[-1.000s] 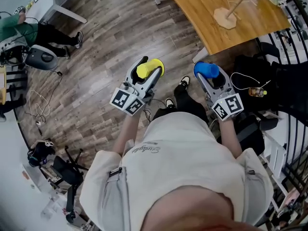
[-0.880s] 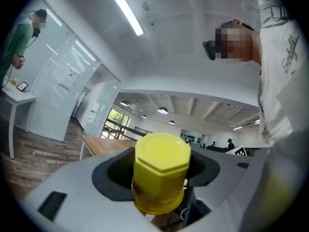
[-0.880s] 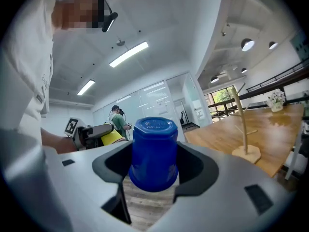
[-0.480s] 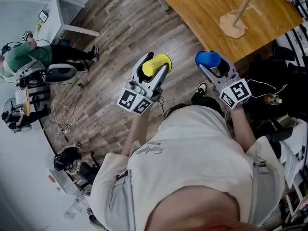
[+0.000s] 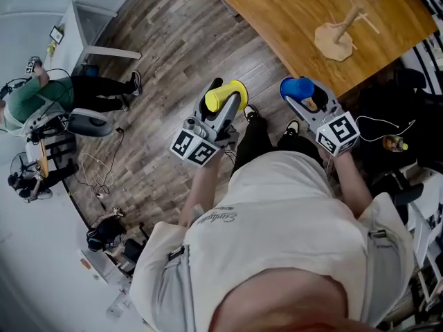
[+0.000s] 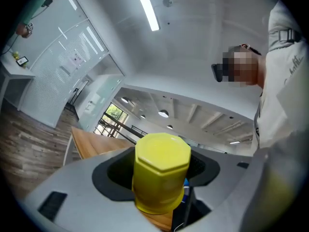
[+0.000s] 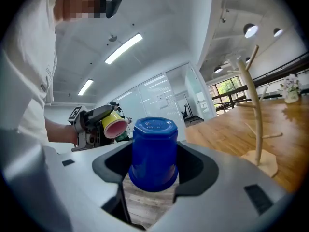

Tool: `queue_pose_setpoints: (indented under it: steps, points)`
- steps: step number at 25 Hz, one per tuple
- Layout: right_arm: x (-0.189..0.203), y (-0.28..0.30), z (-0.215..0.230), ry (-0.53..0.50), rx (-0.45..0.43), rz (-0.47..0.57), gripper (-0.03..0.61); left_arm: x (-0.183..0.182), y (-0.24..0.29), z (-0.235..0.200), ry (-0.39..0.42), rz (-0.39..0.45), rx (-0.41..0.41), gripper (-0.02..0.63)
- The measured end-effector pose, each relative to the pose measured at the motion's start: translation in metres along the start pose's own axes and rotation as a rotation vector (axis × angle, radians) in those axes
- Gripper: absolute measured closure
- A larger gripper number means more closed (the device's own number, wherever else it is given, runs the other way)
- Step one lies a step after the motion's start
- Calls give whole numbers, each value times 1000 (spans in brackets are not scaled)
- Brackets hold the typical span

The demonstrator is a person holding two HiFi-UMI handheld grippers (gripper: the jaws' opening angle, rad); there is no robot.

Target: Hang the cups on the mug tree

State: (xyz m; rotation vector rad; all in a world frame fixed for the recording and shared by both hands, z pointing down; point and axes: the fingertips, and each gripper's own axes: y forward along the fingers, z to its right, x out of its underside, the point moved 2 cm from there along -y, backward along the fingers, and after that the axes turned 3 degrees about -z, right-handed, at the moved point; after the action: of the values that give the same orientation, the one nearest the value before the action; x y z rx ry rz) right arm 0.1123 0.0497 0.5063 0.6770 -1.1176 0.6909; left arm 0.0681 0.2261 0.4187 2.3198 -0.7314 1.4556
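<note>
Both grippers have moved over the wood floor toward the near edge of the table (image 5: pixel 291 5), each carrying a cup. The left gripper (image 5: pixel 218 113) has its jaws closed round the body of the yellow cup (image 6: pixel 161 170), base pointing forward. The right gripper (image 5: pixel 306 102) stands wide but clamped on the blue cup (image 7: pixel 153 151) in the same way. The mug tree (image 5: pixel 342 30) stands upright on the table, well apart from both cups, and its pegs are bare. The cups look like light, stiff, smooth plastic, so a firm hold across the faceted body should keep them from slipping. No handle is in view on either, and it must stay clear of the jaws for hanging.
</note>
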Motion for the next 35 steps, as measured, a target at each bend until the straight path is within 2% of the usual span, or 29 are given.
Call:
queue_pose_setpoints:
  steps: [6, 9, 13, 22, 28, 31, 35]
  points:
    - [-6, 2, 18, -1, 122, -18, 319, 3, 31, -24, -40, -42, 105, 328]
    - [-10, 20, 43, 30, 185, -26, 319, -10, 61, -50, -39, -42, 156, 328]
    - [-24, 45, 54, 53, 245, -19, 320, -26, 86, -78, -34, -55, 221, 328]
    - [-62, 121, 63, 0, 357, 29, 319, -46, 115, -150, -83, -125, 351, 328]
    - [-55, 139, 70, 57, 481, 49, 319, -36, 139, -183, -117, -210, 438, 328]
    - [-52, 138, 74, 64, 506, 35, 319, -31, 148, -185, -114, -228, 474, 328]
    - [-65, 130, 93, 45, 536, 49, 319, -20, 166, -188, -144, -252, 476, 328]
